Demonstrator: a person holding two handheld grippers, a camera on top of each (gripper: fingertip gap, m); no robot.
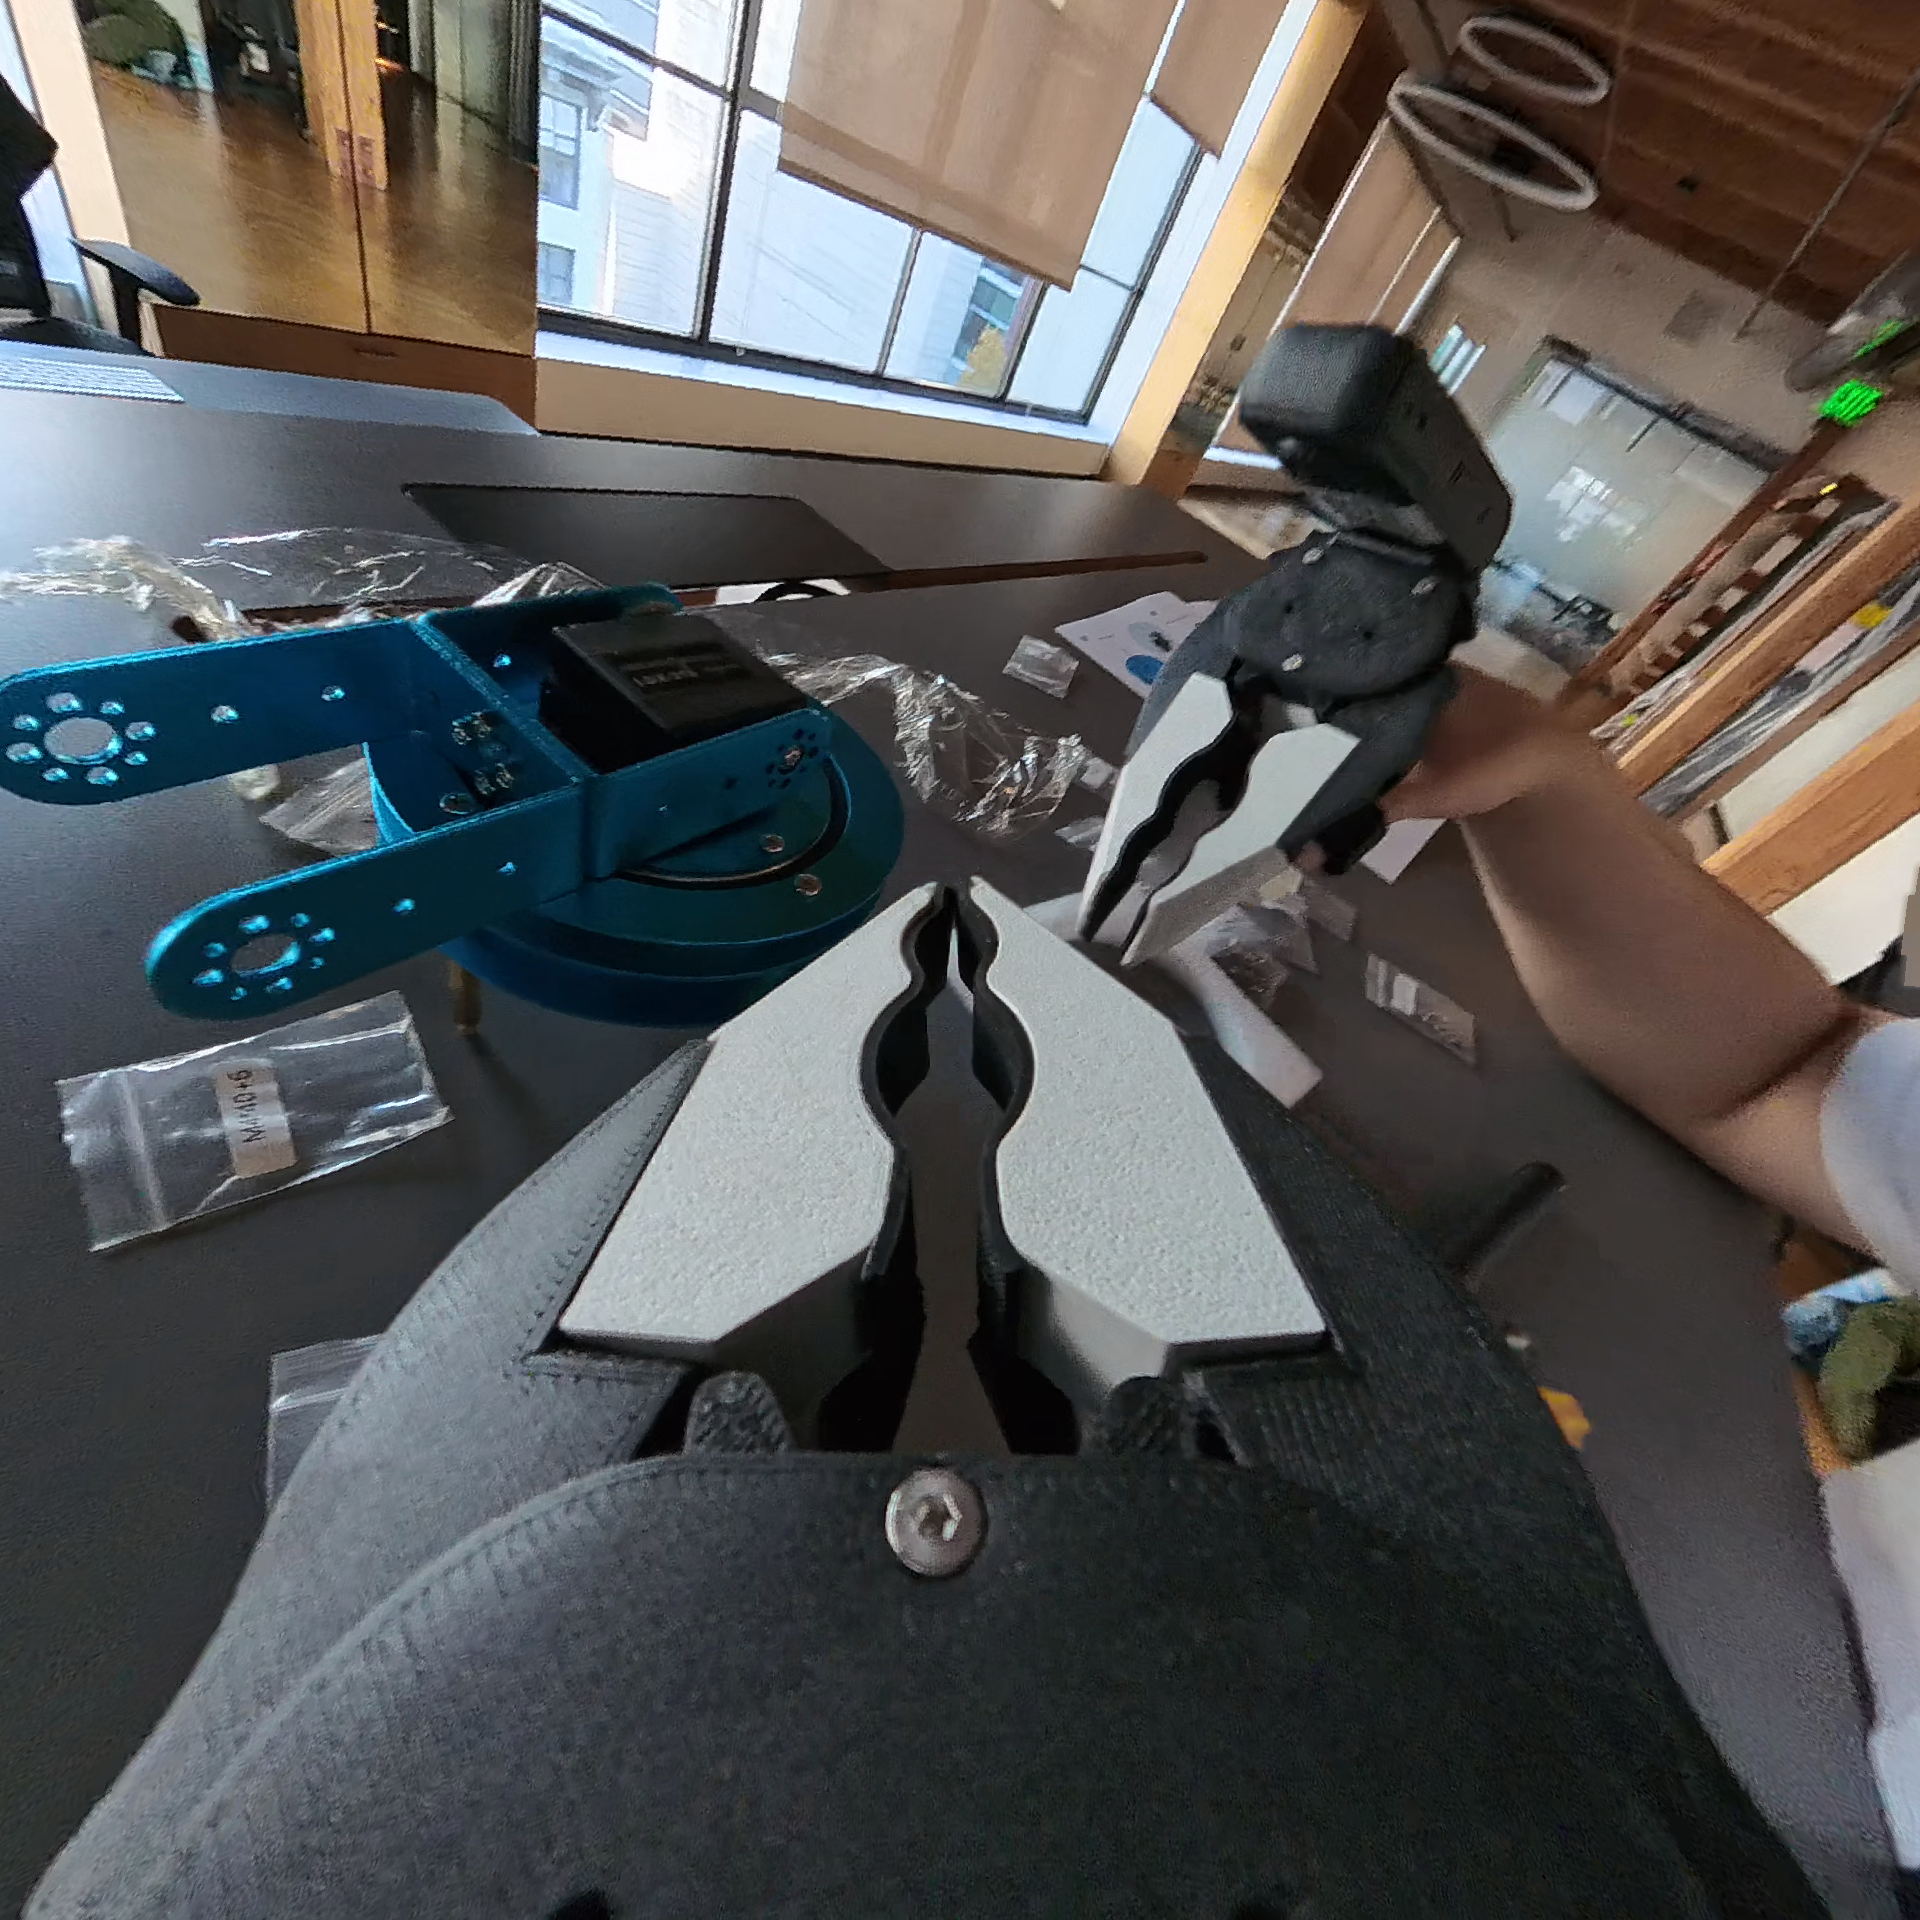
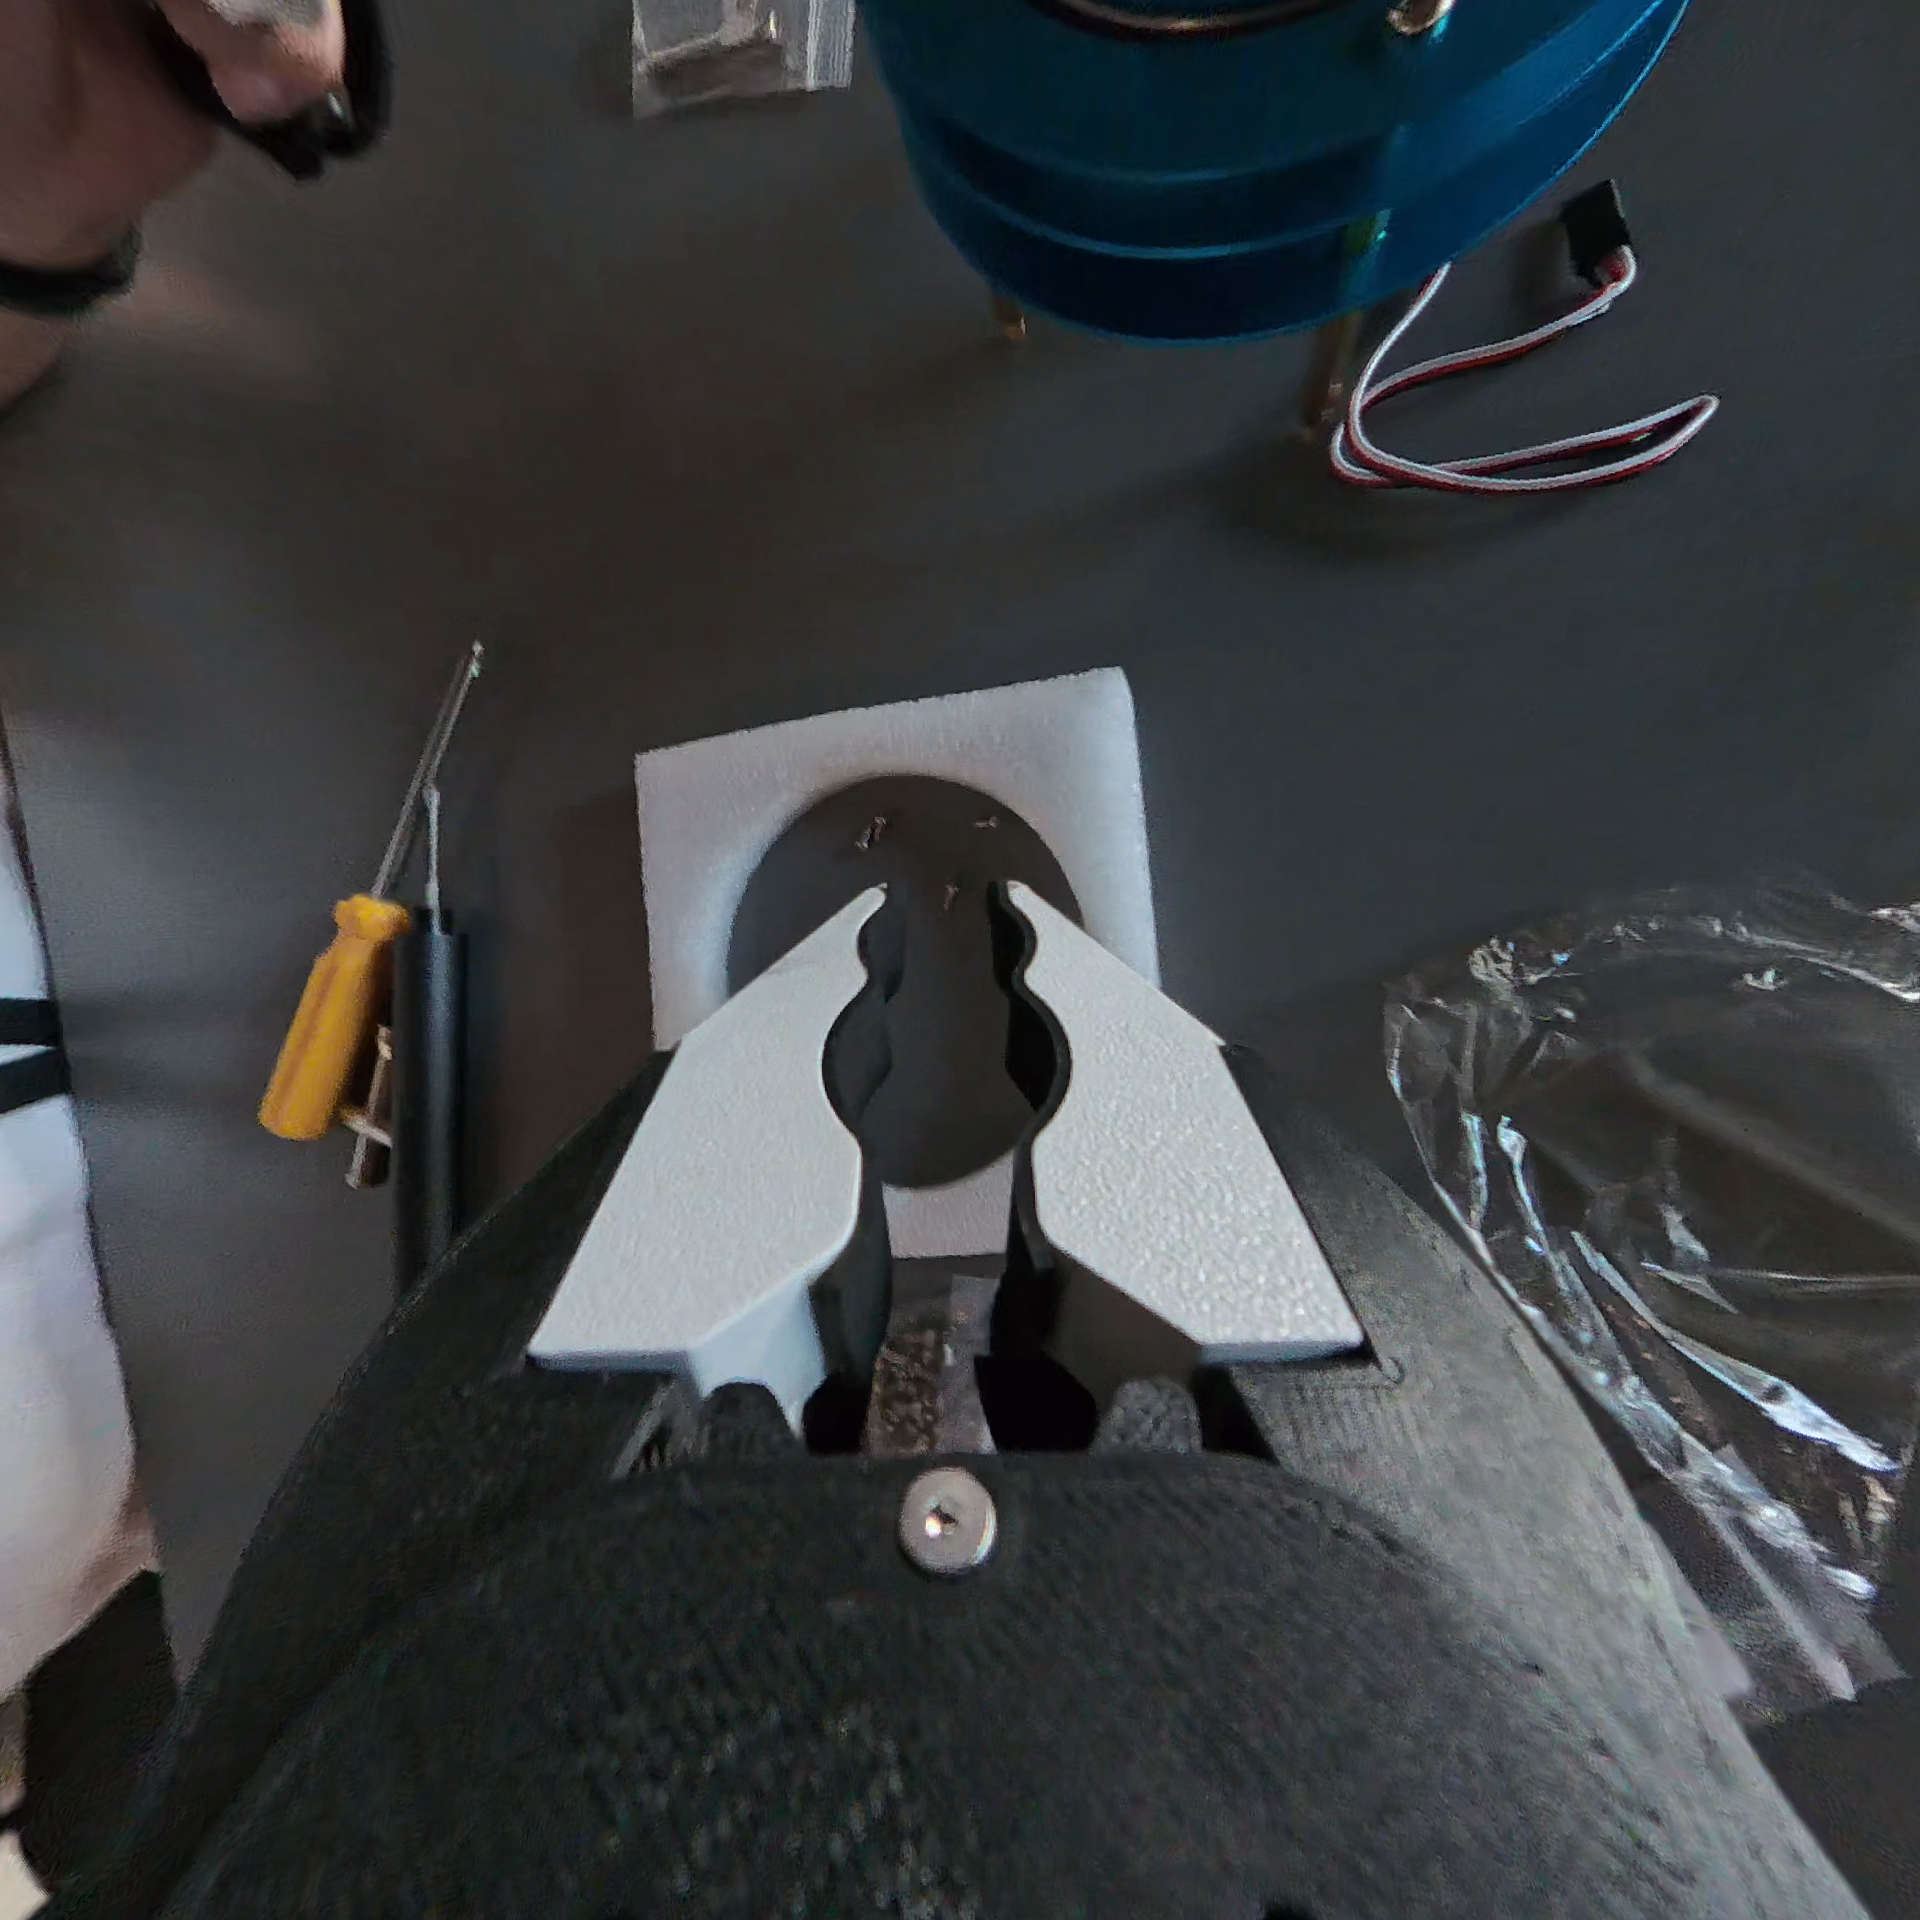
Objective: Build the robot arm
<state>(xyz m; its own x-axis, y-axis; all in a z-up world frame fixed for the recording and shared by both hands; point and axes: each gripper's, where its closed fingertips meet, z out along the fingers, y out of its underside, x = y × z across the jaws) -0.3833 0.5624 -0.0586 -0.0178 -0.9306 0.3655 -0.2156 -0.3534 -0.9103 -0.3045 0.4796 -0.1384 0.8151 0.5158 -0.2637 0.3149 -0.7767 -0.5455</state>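
Left wrist view: the left gripper (image 1: 956, 902), jaws pressed together and empty, is hovering beside the blue servo bracket assembly (image 1: 499, 790) on the dark table (image 1: 156, 1351); the right gripper (image 1: 1117, 930) is pointing down at the white foam square (image 1: 1262, 1049). Right wrist view only: the right gripper (image 2: 940, 896), jaws parted and empty, is hanging over small screws (image 2: 871, 831) lying inside the foam's round cut-out, with a yellow-handled screwdriver (image 2: 332, 1013) lying nearby.

bench (image 2: 727, 520): foam square (image 2: 1081, 748) with round cutout, screws (image 2: 873, 831) inside | screwdriver (image 2: 332, 1018) left of foam, beside a rod (image 2: 426, 1039) | round base (image 2: 1195, 156) behind foam, wire (image 2: 1507, 436) at its right | plastic wrap (image 2: 1662, 1143) right of foam | right claw (image 2: 940, 888) above cutout
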